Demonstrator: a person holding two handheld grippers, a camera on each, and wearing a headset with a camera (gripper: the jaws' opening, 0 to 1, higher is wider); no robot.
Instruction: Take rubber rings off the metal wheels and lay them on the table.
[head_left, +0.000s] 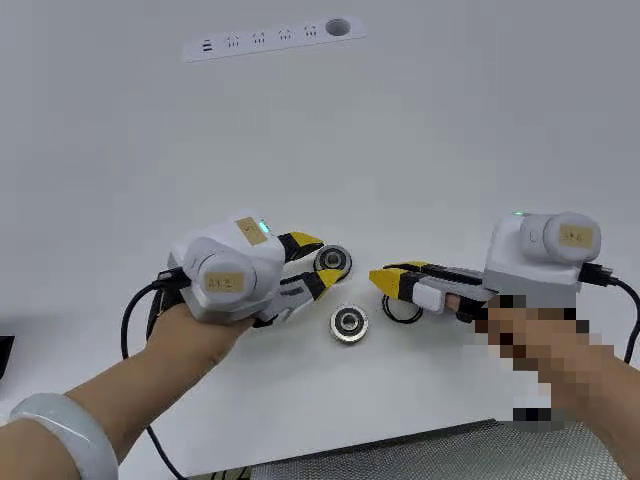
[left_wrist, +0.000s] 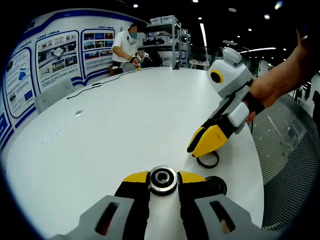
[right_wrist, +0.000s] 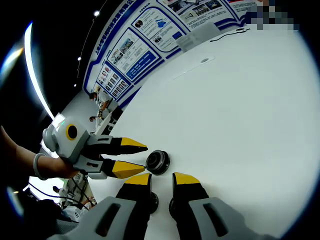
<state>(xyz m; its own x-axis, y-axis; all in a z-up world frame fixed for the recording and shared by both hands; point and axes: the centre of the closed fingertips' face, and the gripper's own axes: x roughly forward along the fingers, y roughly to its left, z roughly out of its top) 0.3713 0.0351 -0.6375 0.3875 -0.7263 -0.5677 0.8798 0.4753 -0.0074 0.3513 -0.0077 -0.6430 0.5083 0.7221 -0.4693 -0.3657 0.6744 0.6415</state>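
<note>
Right now the left gripper's (head_left: 318, 262) jaws are clamped on a metal wheel (head_left: 333, 262), mid-surface between both grippers. The right gripper's (head_left: 388, 280) jaws are slightly apart and empty, over a loose rubber ring (head_left: 402, 311). The wheel lies near, just ahead and to the left.

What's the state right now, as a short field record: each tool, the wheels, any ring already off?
left tool: shut on one metal wheel
right tool: jaws slightly apart, nothing between them, tips close by the rubber ring
rubber ring: lying flat on the table, off any wheel
second wheel: loose on the table, between the two tools
</note>
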